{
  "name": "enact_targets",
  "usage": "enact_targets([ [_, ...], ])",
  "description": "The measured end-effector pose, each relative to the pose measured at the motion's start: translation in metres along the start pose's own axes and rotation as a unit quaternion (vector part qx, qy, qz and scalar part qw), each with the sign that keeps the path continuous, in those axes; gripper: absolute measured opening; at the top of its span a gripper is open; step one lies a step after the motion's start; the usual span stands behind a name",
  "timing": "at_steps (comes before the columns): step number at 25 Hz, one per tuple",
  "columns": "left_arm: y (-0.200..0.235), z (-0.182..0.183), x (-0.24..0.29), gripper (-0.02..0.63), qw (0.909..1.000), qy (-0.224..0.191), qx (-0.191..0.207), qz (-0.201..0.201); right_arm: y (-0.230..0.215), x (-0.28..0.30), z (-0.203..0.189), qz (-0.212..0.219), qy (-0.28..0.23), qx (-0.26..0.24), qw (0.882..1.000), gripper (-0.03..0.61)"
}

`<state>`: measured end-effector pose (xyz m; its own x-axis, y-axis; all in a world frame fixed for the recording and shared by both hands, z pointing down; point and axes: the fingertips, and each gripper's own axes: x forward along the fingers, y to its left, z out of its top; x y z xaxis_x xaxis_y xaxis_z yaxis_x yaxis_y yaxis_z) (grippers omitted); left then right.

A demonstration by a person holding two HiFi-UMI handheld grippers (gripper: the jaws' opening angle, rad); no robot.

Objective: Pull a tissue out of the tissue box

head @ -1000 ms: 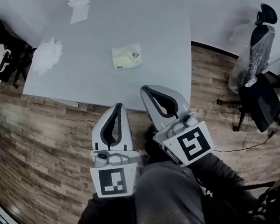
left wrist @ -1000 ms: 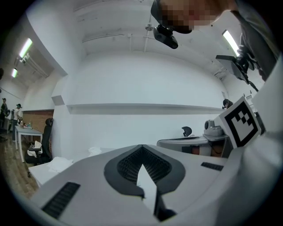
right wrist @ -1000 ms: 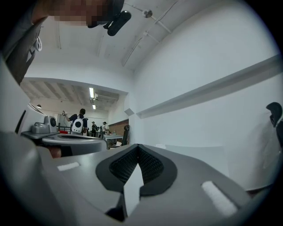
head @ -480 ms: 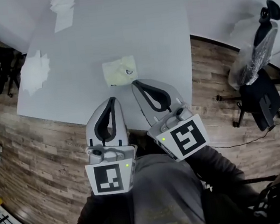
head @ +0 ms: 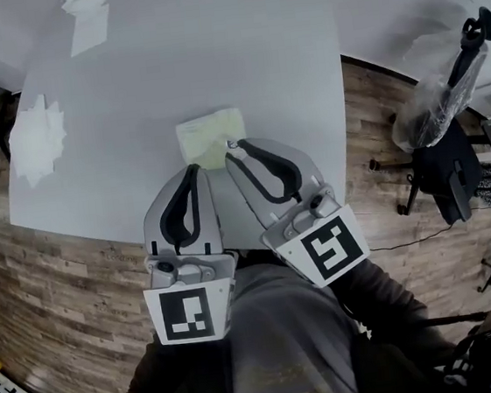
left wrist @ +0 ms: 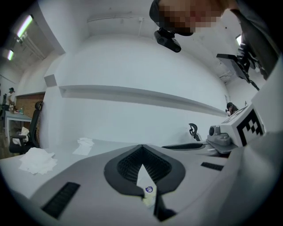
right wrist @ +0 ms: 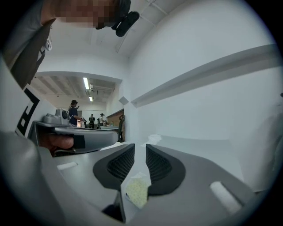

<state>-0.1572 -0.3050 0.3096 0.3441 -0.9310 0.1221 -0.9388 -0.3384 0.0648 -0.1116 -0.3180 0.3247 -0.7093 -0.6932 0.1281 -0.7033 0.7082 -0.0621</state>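
The tissue box (head: 208,136), a soft, pale yellow pack with a small round sticker on top, lies flat on the grey tabletop (head: 247,59), toward its near edge and roughly midway across. Both tools come in from the near side and point at it. The left tool (head: 192,167) has its tip just short of the pack's near edge; in the left gripper view its jaws are pressed together at the tip and pinch nothing, and a sliver of the pack (left wrist: 143,178) shows through the hollow between the dark ribbed pads. The right tool (head: 231,145) reaches slightly farther, with its tip at the pack's near right corner (whether it touches the wrapper cannot be told from above). In the right gripper view its jaws stand a narrow slit apart with nothing held, and the pack (right wrist: 137,192) lies low in that gap, close under the pads. The two tools sit side by side, the right just beside the left. Well away from the pack, a crumpled heap of loose tissues (head: 35,140) rests by the tabletop's left edge and another tissue (head: 84,16) lies at the far left corner
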Motion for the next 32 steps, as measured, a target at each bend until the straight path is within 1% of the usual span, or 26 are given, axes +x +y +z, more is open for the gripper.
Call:
enact_targets([
  [3,0.006,-0.009,0.011,-0.002,0.9999,0.009,-0.006,-0.006,-0.007,0.014,-0.013,-0.006,0.021,-0.008,1.0,0.084],
  [7,0.012,-0.017,0.019,-0.002,0.9998,0.013,-0.01,-0.007,-0.013,0.024,-0.029,-0.004,0.037,-0.007,0.999,0.1],
  [9,0.015,-0.021,0.023,-0.002,0.9998,0.012,-0.008,-0.01,-0.015,0.027,-0.035,-0.006,0.038,-0.011,0.999,0.1],
  [13,0.019,-0.034,0.028,-0.002,0.9999,0.01,-0.006,-0.009,-0.02,0.03,-0.051,-0.014,0.041,-0.035,0.998,0.1],
  [15,0.018,-0.037,0.029,-0.002,1.0,0.004,-0.007,-0.004,-0.024,0.029,-0.059,-0.018,0.044,-0.037,0.998,0.1],
  [17,0.014,-0.042,0.03,-0.002,0.9999,0.006,-0.005,-0.008,-0.027,0.028,-0.066,-0.018,0.047,-0.037,0.998,0.1],
  [21,0.01,-0.048,0.031,-0.002,0.9999,0.01,0.0,-0.012,-0.032,0.031,-0.08,-0.013,0.06,-0.036,0.997,0.1],
  [29,0.027,-0.052,0.041,-0.002,0.9999,0.013,0.005,0.003,-0.035,0.054,-0.1,-0.005,0.089,-0.049,0.995,0.1],
  [32,0.029,-0.052,0.046,-0.002,0.9999,0.015,0.003,0.005,-0.036,0.058,-0.103,0.006,0.097,-0.048,0.994,0.087],
])
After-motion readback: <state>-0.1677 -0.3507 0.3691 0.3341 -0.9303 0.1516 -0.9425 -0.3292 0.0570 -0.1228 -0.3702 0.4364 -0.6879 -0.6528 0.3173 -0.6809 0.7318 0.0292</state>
